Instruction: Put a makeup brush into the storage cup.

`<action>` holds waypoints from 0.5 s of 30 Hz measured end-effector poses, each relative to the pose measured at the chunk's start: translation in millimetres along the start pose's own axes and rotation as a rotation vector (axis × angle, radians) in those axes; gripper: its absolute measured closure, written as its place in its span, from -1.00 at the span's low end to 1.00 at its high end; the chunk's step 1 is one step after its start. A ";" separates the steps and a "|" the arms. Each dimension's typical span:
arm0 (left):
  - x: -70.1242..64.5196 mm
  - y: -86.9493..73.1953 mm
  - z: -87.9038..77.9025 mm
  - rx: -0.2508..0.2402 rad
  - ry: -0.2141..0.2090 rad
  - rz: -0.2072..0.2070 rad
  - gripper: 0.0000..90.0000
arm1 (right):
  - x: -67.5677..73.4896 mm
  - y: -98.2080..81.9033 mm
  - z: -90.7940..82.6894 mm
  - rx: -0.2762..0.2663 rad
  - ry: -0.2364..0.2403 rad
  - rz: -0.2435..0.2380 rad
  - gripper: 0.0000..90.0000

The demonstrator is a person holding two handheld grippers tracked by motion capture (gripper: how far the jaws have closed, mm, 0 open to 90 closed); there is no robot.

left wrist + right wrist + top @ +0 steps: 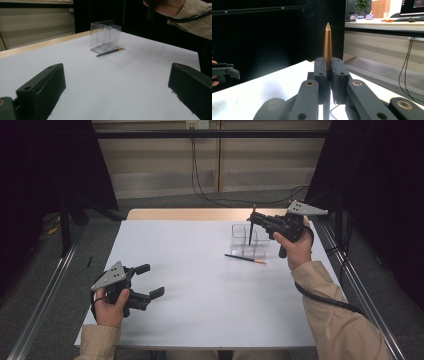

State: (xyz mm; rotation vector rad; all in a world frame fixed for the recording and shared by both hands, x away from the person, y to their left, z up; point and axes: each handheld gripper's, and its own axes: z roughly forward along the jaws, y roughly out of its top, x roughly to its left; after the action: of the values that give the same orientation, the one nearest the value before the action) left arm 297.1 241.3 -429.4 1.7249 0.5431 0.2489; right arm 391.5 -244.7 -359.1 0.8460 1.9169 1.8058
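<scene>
Step in hand, as I read it: loading pencils into the clear organizer (248, 240), which stands near the far right corner of the surface (200, 285). The right hand-held gripper (256, 218) hangs over the organizer with its jaws pressed together on a dark pencil (251, 227), held upright. In the right gripper view the pencil's pointed brown end (327, 42) stands up from between the closed pads; in the high view its lower end dips toward the organizer, and whether it is already inside a compartment I cannot tell.

A second pencil (244, 258) lies flat on the surface just in front of the organizer, on its near side, not yet collected.

Left hand-held gripper (150, 281): jaws spread wide, nothing between them, resting low near the near left corner, well apart from the organizer.

Next move, judged: line the held pencil over one compartment, lower it straight, then ease the jaws apart. Risk: catching a thin clear divider and tipping the light organizer.
</scene>
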 end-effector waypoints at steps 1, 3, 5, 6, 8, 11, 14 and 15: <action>-0.1 -0.1 0.0 0.001 0.001 -0.002 -0.98 | -1.1 0.6 -0.1 -0.002 -0.006 0.002 0.87; -0.1 -0.6 0.3 0.003 0.002 -0.003 -0.98 | -4.0 1.6 -0.1 -0.006 -0.017 0.007 0.87; 0.1 -0.9 0.4 0.006 0.002 -0.002 -0.98 | -7.0 2.1 0.5 -0.011 -0.024 0.015 0.87; -0.1 -0.8 0.5 0.004 0.003 -0.003 -0.98 | -8.0 2.4 0.5 -0.012 -0.029 0.016 0.87; -0.3 -0.3 0.5 0.003 -0.001 0.000 -0.98 | -10.0 3.7 0.7 -0.011 -0.037 0.015 0.87; -0.4 -0.3 0.4 0.004 0.000 0.000 -0.98 | -12.3 5.7 1.1 -0.010 -0.048 0.007 0.87; -0.1 -0.5 0.4 0.011 0.003 -0.002 -0.98 | -14.1 7.5 1.4 -0.010 -0.059 0.003 0.87; 0.0 -0.6 0.4 0.012 0.004 -0.002 -0.98 | -15.2 8.3 1.3 -0.013 -0.062 0.002 0.87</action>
State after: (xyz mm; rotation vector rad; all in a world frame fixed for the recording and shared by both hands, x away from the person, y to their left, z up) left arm 297.1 241.0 -430.1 1.7359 0.5500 0.2487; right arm 405.1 -253.6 -353.0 0.8888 1.8648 1.7704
